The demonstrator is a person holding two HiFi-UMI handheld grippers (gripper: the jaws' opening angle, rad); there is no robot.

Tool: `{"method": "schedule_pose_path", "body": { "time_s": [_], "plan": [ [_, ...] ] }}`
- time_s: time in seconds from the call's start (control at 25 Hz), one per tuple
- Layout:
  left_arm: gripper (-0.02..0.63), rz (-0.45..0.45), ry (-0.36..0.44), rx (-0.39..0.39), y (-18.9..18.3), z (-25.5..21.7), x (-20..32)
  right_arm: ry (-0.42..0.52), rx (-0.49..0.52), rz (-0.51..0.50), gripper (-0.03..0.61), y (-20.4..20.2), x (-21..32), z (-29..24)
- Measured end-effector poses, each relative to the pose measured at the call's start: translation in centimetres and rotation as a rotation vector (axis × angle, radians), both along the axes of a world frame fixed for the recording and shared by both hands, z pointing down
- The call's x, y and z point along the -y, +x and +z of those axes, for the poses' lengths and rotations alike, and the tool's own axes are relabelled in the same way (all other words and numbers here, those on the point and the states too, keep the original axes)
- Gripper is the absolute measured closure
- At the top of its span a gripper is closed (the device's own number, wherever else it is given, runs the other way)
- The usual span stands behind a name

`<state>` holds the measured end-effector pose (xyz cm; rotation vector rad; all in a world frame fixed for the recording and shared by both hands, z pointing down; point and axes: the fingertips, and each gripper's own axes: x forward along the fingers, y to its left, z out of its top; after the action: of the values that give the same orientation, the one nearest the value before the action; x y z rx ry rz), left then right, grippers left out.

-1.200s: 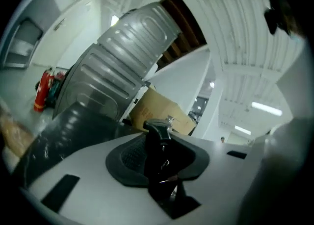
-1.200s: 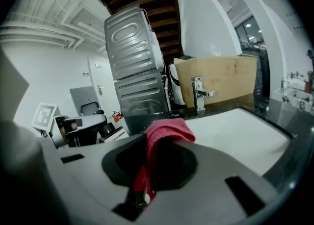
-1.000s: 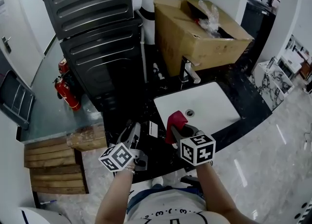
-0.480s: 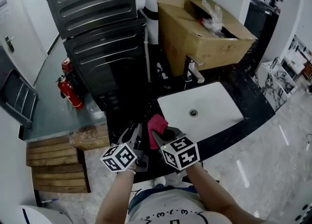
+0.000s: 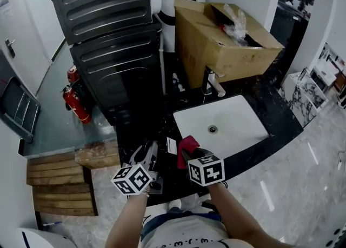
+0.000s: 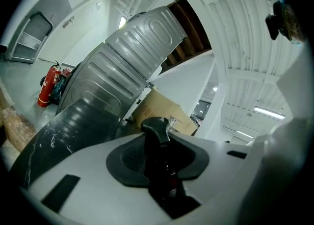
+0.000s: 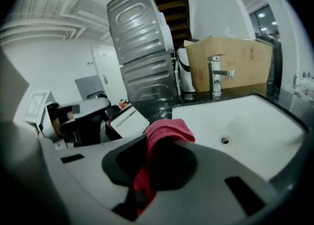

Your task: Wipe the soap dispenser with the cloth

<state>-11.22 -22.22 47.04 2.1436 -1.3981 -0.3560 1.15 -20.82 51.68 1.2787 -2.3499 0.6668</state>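
In the left gripper view a dark soap dispenser (image 6: 156,127) stands between the jaws, its pump head poking up past them. My left gripper (image 5: 147,154) is shut on it, low over the front of the black counter (image 5: 270,98). My right gripper (image 5: 189,152) is just to its right, shut on a red cloth (image 5: 186,144) that bunches up out of the jaws (image 7: 167,133). The right gripper view shows the left gripper (image 7: 73,116) close by on its left; the cloth is a little apart from the dispenser.
A white labelled box (image 5: 171,145) lies on the counter between the grippers. A white sink (image 5: 232,122) with a faucet (image 5: 212,82) lies to the right, a cardboard box (image 5: 227,36) behind it. A dark ribbed appliance (image 5: 108,41) stands at back left, a fire extinguisher (image 5: 73,98) and wooden steps (image 5: 59,179) below.
The right gripper swung left with the red cloth, close to the left gripper, then dropped lower and back a little to the right. The left gripper stayed put, rolling slightly.
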Motion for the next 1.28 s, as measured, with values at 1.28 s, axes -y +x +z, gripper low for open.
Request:
{"method": "schedule_pose_path", "body": {
  "time_s": [1.28],
  "plan": [
    [0.512,0.247,0.201,0.575,8.6,-0.8,-0.2,0.214,0.072,-0.115,0.529,3.0,4.1,-9.6]
  ]
}}
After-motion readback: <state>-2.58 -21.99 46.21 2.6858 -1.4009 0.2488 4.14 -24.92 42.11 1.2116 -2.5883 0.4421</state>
